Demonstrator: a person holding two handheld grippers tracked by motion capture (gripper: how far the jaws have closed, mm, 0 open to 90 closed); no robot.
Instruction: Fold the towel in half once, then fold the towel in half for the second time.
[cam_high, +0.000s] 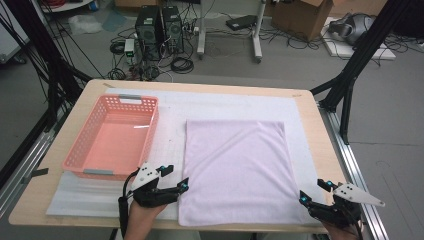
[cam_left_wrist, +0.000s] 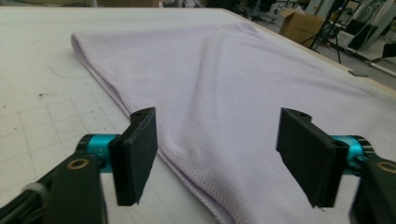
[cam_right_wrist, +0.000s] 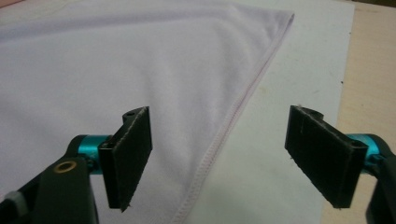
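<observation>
A pale lilac towel (cam_high: 235, 167) lies flat on the white mat (cam_high: 225, 102) in the middle of the table. My left gripper (cam_high: 176, 178) hovers at the towel's near left corner with its jaws wide apart; the towel's hemmed edge (cam_left_wrist: 187, 168) runs between them untouched. My right gripper (cam_high: 315, 192) is at the near right corner, also open, and the towel's right hem (cam_right_wrist: 224, 130) passes between its jaws with the pads clear of it. Both hands enter from the table's near edge.
A pink plastic basket (cam_high: 145, 145) stands on the mat at the left, close beside my left gripper. The wooden table edge (cam_high: 327, 150) lies just right of the mat. Beyond the table, computer towers (cam_high: 160, 30), cables and boxes cover the floor.
</observation>
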